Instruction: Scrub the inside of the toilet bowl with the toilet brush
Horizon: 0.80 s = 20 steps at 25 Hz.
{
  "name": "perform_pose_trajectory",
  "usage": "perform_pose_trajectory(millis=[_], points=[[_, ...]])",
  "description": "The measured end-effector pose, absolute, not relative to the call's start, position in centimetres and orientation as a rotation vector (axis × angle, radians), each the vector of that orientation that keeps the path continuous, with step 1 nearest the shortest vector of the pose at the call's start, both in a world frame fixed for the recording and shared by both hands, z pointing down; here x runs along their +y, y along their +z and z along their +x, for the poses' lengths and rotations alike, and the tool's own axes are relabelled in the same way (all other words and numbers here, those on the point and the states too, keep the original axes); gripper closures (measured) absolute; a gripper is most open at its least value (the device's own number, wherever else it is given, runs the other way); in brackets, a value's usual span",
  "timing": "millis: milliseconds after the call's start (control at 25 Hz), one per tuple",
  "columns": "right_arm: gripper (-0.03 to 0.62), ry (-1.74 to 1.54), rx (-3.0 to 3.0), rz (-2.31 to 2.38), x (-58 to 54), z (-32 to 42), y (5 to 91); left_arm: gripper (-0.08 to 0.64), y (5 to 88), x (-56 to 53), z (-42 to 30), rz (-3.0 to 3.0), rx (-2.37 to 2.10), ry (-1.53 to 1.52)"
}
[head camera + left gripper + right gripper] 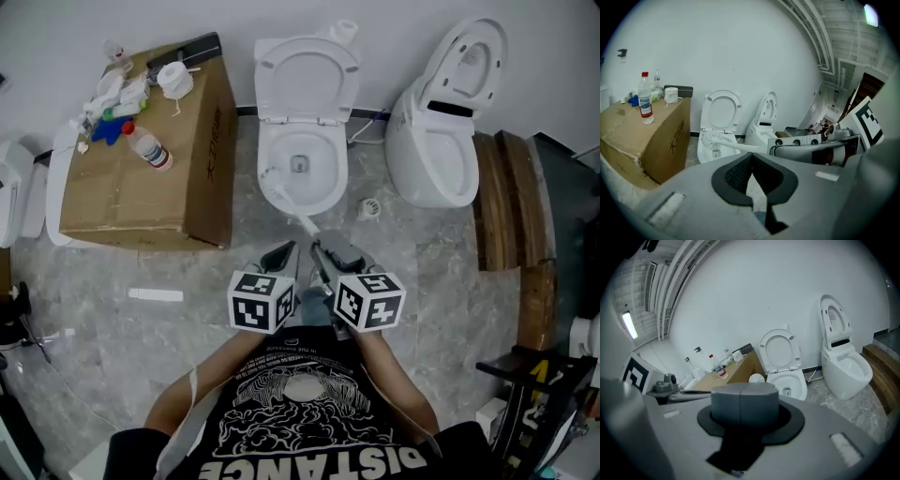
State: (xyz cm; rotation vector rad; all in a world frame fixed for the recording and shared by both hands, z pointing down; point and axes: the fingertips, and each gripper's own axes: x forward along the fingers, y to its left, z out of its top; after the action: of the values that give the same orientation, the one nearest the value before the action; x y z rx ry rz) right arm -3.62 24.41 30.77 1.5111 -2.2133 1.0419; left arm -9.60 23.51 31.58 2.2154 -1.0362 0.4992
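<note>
A white toilet [302, 192] with its seat and lid raised stands against the wall, also seen in the left gripper view [705, 152] and the right gripper view [793, 383]. The white toilet brush [279, 192] has its head at the bowl's left inner rim, and its handle slants back to my right gripper [317, 246], which is shut on it. In the left gripper view the toilet brush [723, 140] reaches from the right gripper to the bowl. Behind the shut right gripper [740, 401] only the brush head [757, 378] shows. My left gripper [281, 251] [751, 159] hovers beside it, shut and empty.
A cardboard box [141, 187] left of the toilet carries a water bottle [150, 148], a tissue roll [174, 80] and small clutter. A second toilet [436, 141] stands to the right, with wooden planks [511, 197] beyond it. A floor drain [368, 208] lies between the toilets.
</note>
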Motion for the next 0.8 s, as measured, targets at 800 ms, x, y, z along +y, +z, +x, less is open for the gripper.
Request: perform_pose_trajectory(millis=[800], points=[[0.44, 1.166, -2.219, 1.321, 13.5, 3.7, 35.9, 0.565, 34.7, 12.3, -3.4, 2.098, -1.171, 0.608]])
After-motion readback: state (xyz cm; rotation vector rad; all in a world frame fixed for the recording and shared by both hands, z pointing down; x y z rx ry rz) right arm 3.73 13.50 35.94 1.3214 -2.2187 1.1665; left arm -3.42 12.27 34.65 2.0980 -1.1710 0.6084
